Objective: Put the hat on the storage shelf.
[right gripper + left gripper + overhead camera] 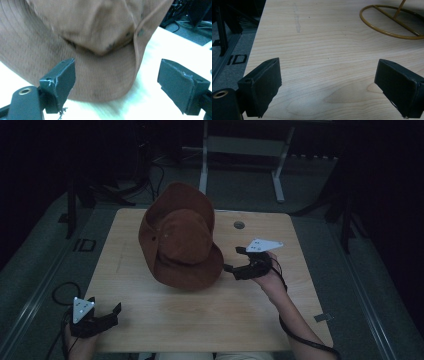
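While the brown hat (181, 242) is sitting propped up a little behind the middle of the wooden tabletop (210, 312), tilted so that its crown is facing the near side and its brim is standing up behind it, both pairs of tongs are gaping with nothing between their jaws. The right tongs (231, 260) are hovering just beside the hat's lower brim on its right, pointing leftward at it, held in the person's right hand (270, 275) with the grey three-cornered plate riding on top. In the right gripper view the right tongs (117, 85) are showing their two black jaws spread wide, with the hat (87, 37) looming close ahead and its brim edge lying between them but, as far as the blurred picture is letting me judge, not touching either jaw. A thin cord (136, 37) is hanging down the hat's side. The left tongs (117, 312) are resting low at the near left corner of the tabletop, well apart from the hat. In the left gripper view the left tongs (328, 77) are likewise standing released over bare wood, and a yellow wire ring (392, 21) is lying on the tabletop farther off.
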`<state>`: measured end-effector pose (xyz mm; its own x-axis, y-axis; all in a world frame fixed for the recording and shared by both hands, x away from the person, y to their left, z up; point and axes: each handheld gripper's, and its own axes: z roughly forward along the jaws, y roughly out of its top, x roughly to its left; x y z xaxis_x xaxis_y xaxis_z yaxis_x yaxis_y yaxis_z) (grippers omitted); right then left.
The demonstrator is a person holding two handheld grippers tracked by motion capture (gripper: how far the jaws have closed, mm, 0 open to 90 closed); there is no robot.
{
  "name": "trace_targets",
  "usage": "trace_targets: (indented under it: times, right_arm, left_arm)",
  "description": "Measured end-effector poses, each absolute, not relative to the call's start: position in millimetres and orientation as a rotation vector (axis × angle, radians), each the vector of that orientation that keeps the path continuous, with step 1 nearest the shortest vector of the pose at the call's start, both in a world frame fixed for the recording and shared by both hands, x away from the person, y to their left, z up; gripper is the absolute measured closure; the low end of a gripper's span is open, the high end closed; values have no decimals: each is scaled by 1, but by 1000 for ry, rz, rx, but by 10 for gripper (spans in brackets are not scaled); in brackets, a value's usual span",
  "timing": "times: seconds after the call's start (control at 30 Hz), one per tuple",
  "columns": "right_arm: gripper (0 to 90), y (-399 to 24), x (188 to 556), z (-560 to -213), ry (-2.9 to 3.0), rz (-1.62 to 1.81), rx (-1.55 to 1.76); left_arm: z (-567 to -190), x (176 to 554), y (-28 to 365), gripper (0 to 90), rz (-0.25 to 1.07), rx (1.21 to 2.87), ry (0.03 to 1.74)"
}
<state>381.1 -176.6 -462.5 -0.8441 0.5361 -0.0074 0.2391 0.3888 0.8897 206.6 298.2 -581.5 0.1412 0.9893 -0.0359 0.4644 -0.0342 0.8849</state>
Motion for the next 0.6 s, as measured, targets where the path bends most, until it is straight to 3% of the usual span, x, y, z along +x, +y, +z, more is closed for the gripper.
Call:
trace_targets:
  times: [0.6]
  right_arm:
    - [144, -201, 362, -530, 2415, 1401, 713]
  left_arm:
    - [-582, 207, 297, 77, 830, 1626, 1433]
